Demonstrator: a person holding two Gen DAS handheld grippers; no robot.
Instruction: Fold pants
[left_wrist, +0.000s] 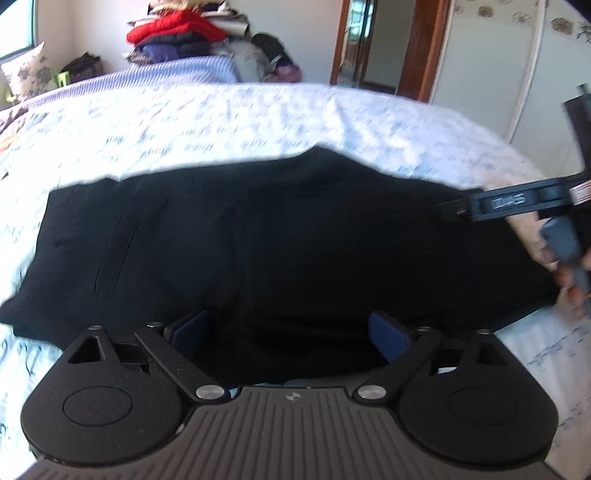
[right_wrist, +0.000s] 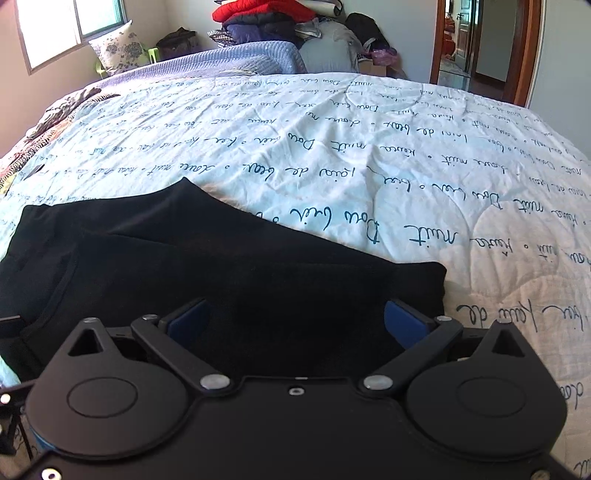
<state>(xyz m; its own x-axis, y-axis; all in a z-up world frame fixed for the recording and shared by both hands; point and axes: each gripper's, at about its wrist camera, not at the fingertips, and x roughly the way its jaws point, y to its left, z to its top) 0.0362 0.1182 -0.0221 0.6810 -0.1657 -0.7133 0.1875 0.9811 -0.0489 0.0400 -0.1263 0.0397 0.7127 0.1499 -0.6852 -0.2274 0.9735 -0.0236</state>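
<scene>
The black pants (left_wrist: 280, 243) lie flat on the bed (left_wrist: 221, 122), on a white cover with blue writing all over it. They look folded over on themselves already, because in the right wrist view one black layer sits on top of another, with a neat edge near the right side. They make a wide, low shape that runs from left to right. I think they lie spread out like this so the next fold can go straight and smooth. The left claw (left_wrist: 291, 332) is wide open, and its two blue pads (left_wrist: 190, 328) are far apart over the near edge of the pants. It holds nothing. I cannot tell if the pads touch the cloth or just hang over it. The right claw (right_wrist: 299, 321) is wide open too, with its blue pads over the near right part of the pants, close to the corner. It also holds nothing. In the left wrist view you can see the right claw from the side at the far right end of the pants. Both claws sit on the near side, one toward each end, so I think they are getting ready to grab that edge and fold it over. A pile of clothes (right_wrist: 269, 18) sits far away past the bed.
</scene>
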